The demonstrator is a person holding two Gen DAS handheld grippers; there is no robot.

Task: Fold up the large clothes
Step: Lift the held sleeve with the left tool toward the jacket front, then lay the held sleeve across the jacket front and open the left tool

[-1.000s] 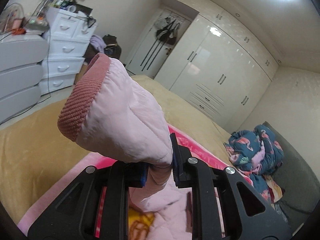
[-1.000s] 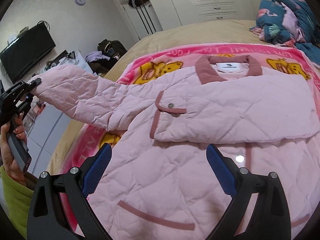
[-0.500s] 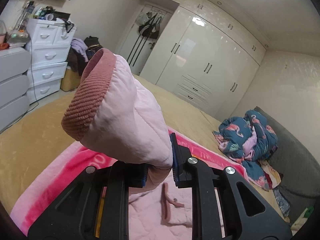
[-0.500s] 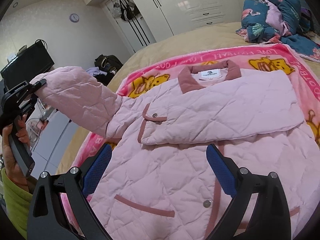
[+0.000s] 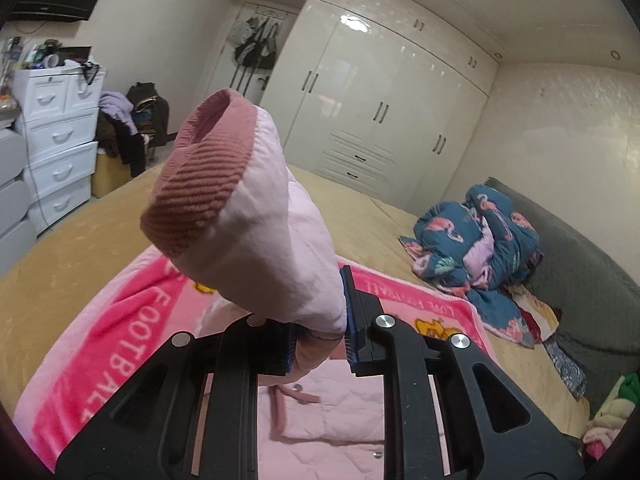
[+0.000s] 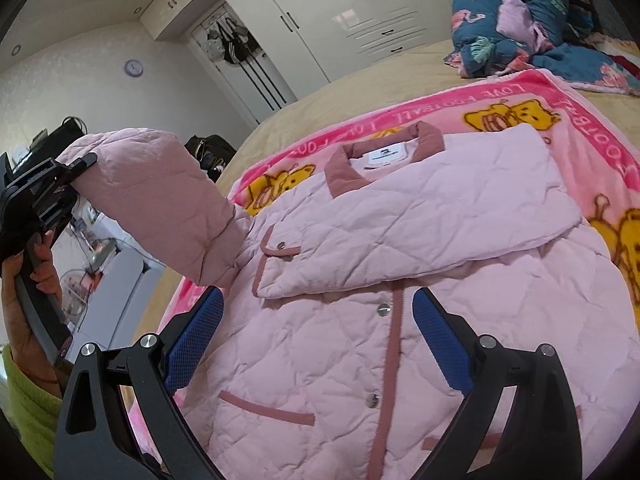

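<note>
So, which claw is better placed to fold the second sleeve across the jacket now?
The left claw. It is already shut on the raised sleeve near its cuff, lifted beside the jacket. The right claw hovers open above the jacket front, holding nothing.

A wide bed with a tan cover carries everything. Directly ahead of the right gripper's fingers a pink cartoon blanket is spread flat on it — the pink quilted jacket lies on that blanket. Beyond, toward the far right, a crumpled blue flamingo-print quilt sits on the cover.
</note>
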